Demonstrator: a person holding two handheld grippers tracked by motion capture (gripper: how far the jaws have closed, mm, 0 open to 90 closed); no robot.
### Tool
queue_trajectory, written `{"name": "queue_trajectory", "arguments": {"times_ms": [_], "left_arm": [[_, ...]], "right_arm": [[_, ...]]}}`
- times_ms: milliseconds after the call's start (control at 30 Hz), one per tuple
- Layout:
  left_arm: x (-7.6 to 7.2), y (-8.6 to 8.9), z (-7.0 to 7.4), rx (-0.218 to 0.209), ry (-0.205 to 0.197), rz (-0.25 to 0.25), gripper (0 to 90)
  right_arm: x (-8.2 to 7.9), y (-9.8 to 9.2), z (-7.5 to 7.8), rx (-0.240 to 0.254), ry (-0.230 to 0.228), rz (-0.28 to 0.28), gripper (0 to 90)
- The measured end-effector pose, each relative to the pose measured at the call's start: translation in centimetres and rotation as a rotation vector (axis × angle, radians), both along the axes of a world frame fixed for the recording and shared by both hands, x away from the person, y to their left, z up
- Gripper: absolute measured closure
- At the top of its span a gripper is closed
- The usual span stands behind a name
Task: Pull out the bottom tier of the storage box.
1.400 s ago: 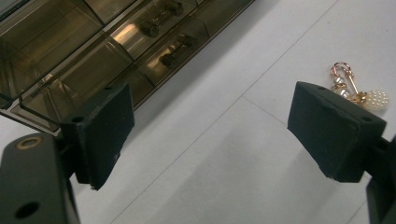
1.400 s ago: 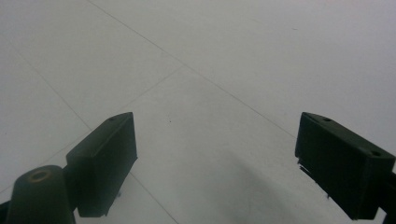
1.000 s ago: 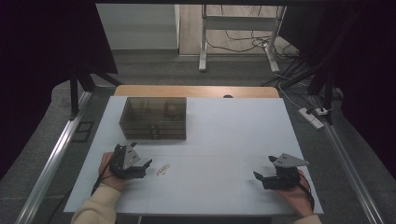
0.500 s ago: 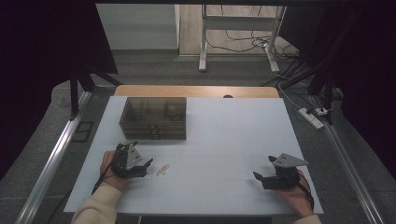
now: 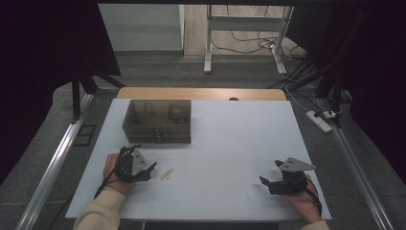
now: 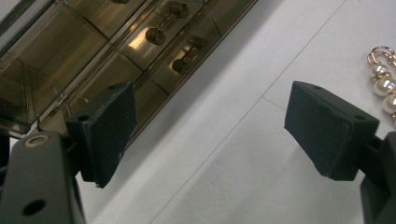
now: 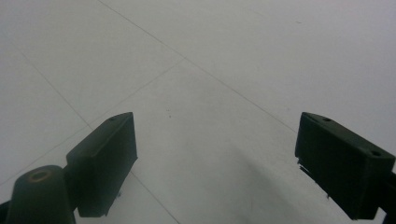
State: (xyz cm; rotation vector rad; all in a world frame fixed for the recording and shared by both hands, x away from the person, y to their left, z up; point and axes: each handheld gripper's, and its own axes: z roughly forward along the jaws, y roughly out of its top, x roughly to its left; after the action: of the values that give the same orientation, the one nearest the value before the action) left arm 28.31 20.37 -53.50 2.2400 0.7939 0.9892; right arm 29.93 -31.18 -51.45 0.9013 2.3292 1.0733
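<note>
So the pearl earring (image 5: 167, 175) is lying flat on the white table (image 5: 230, 143), a little gold-toned piece with a few pearls, just in front of the smoky see-through box (image 5: 157, 121) and a bit to its right-hand end. The left gripper (image 5: 151, 168) sits just beside the earring, on the box's near side, jaws spread wide with nothing between them; from its own camera the earring (image 6: 384, 81) is off past the right jaw rather than in the gap, so my guess is it needs to swing over before it can pinch anything. Makes sense to have it that low and close, since the piece is tiny and flat. The right gripper (image 5: 266, 182) is parked well apart from the box, near the table's front right corner, also wide open and empty, looking at bare table, probably just kept out of the way. The box (image 6: 116, 51) is split into compartments with little drawers and round knobs on the front; I can see something small and pale in one rear compartment but can't tell what it is.
</note>
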Motion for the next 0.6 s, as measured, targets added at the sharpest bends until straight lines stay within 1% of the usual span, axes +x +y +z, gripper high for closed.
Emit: {"name": "queue_trajectory", "arguments": {"times_ms": [200, 500, 600], "left_arm": [[0.02, -0.21, -0.13, 0.021, -0.003, -0.011, 17.6], [-0.07, -0.46, -0.26, 0.037, -0.013, -0.029, 18.5], [-0.05, -0.54, -0.31, 0.051, -0.015, -0.031, 18.8]], "right_arm": [[-0.01, 0.01, -0.01, -0.001, -0.001, 0.001, 12.9], [-0.03, 0.05, -0.02, -0.007, 0.002, 0.001, 12.9], [0.0, 0.04, -0.04, -0.006, 0.003, 0.0, 12.9]]}}
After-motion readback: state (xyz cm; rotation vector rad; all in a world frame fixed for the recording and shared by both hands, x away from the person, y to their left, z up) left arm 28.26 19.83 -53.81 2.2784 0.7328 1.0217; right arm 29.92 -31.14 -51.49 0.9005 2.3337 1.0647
